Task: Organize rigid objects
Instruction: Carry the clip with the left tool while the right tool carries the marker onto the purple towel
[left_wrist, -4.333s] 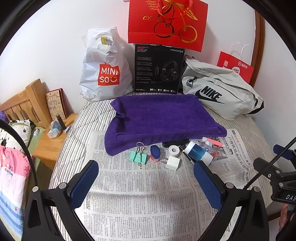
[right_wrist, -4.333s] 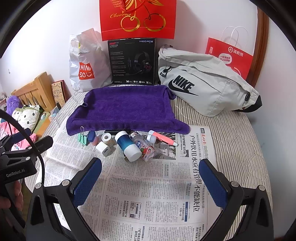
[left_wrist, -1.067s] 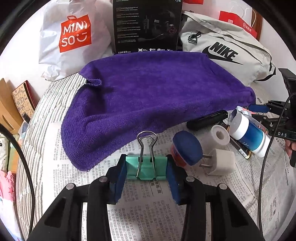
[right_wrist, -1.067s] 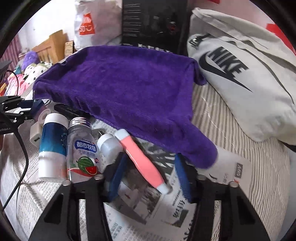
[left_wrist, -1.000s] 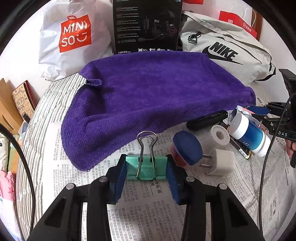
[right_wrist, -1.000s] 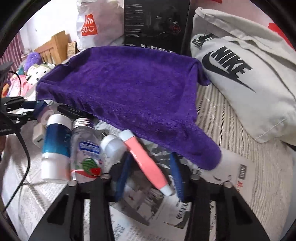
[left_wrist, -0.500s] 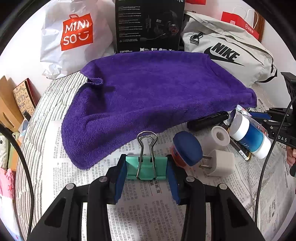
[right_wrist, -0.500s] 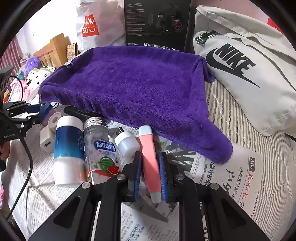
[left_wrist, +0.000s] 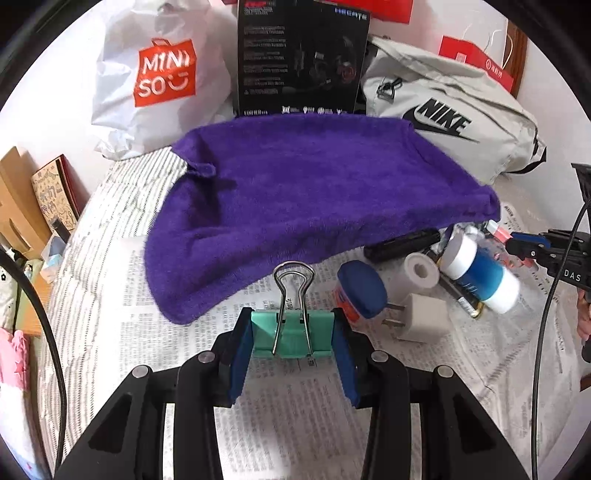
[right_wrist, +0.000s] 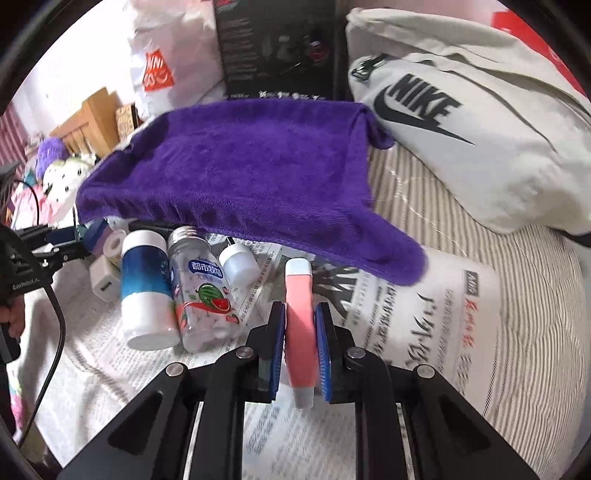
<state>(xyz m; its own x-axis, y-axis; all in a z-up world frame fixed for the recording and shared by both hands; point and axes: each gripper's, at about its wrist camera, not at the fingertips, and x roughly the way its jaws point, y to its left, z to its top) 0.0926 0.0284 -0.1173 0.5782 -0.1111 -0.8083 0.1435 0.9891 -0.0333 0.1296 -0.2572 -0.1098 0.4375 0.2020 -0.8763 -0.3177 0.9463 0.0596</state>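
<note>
The left gripper (left_wrist: 292, 339) clamps the green binder clip (left_wrist: 291, 334) just in front of the purple towel (left_wrist: 306, 206). The right gripper (right_wrist: 300, 336) pinches the pink tube (right_wrist: 300, 321) near the towel's right corner, seemingly lifted off the newspaper (right_wrist: 424, 314).

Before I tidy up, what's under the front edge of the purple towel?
A black stick-shaped item pokes out from under the purple towel, lying on newspaper. Whatever lies further under the towel is covered.

fuzzy purple cloth towel (left_wrist: 317, 192), printed newspaper (left_wrist: 295, 413)
</note>
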